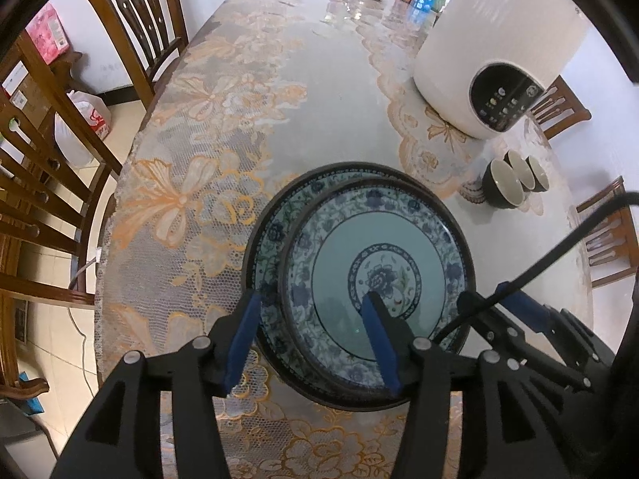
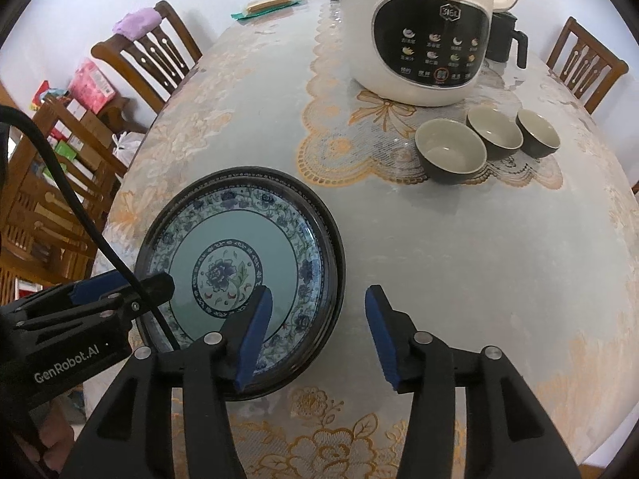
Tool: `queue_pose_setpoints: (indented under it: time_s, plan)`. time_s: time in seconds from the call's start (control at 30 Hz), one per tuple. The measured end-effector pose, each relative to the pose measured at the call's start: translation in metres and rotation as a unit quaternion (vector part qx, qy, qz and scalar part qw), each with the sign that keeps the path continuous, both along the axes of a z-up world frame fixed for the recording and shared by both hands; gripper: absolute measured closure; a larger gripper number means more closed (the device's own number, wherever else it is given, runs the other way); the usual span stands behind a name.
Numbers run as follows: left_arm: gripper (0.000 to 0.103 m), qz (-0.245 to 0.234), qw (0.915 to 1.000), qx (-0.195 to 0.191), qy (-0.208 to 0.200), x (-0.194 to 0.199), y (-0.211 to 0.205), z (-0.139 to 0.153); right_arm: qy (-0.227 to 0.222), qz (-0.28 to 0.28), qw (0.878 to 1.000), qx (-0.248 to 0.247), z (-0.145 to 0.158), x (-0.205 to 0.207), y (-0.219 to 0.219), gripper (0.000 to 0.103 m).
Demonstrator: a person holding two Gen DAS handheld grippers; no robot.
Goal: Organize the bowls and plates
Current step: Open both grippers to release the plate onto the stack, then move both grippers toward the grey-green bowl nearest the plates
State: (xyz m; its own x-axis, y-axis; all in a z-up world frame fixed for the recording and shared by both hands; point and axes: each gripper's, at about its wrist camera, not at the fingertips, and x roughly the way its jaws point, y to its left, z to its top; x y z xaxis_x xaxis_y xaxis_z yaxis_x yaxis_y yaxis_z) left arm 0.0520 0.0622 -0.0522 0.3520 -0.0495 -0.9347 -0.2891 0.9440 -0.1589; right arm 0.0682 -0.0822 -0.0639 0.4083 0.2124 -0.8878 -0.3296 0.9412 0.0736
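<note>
The left tool (image 1: 311,339) is wide open, and its two blue pads stand on either side of the near rim of the top plate (image 1: 379,275). One pad is over the middle of the plate and the other is just outside its left edge. The pads do not seem to pinch it. The top plate has blue flowers and a dark rim, and it lies on a second plate (image 1: 275,215) of the same kind, a bit off to the right of it. Both plates lie on the surface (image 1: 255,92), which has a lace cloth with orange flowers. The right tool (image 2: 317,337) is wide open too and holds nothing. Its left pad is over the right edge of the plates, and its right pad is over bare cloth. Ahead of the right tool and a bit to the right, three dark bowls (image 2: 485,141) stand in a row, touching each other. Behind them is a big white cooker (image 2: 427,32) with a black button panel.
</note>
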Motion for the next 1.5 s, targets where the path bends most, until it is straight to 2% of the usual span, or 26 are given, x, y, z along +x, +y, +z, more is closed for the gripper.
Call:
queue_pose_setpoints:
  time_s: [0.5, 0.77, 1.2, 1.5]
  plan:
    - [0.047, -0.041, 0.9989, 0.012, -0.021, -0.01, -0.012, 0.018, -0.019, -0.038, 0.999, 0.013, 0.014, -0.021, -0.016, 0.053]
    - [0.047, -0.071, 0.9971, 0.015, -0.025, -0.007, -0.033, 0.022, -0.023, -0.064, 0.998, 0.014, 0.019, -0.029, -0.037, 0.053]
    - [0.047, -0.091, 0.9952, 0.02, -0.028, 0.014, -0.079, 0.026, -0.025, -0.087, 0.996, 0.022, 0.027, -0.018, -0.087, 0.053]
    - [0.047, -0.096, 0.9946, 0.027, -0.028, 0.032, -0.113, 0.029, -0.02, -0.085, 0.995, 0.048, 0.033, 0.0, -0.122, 0.053]
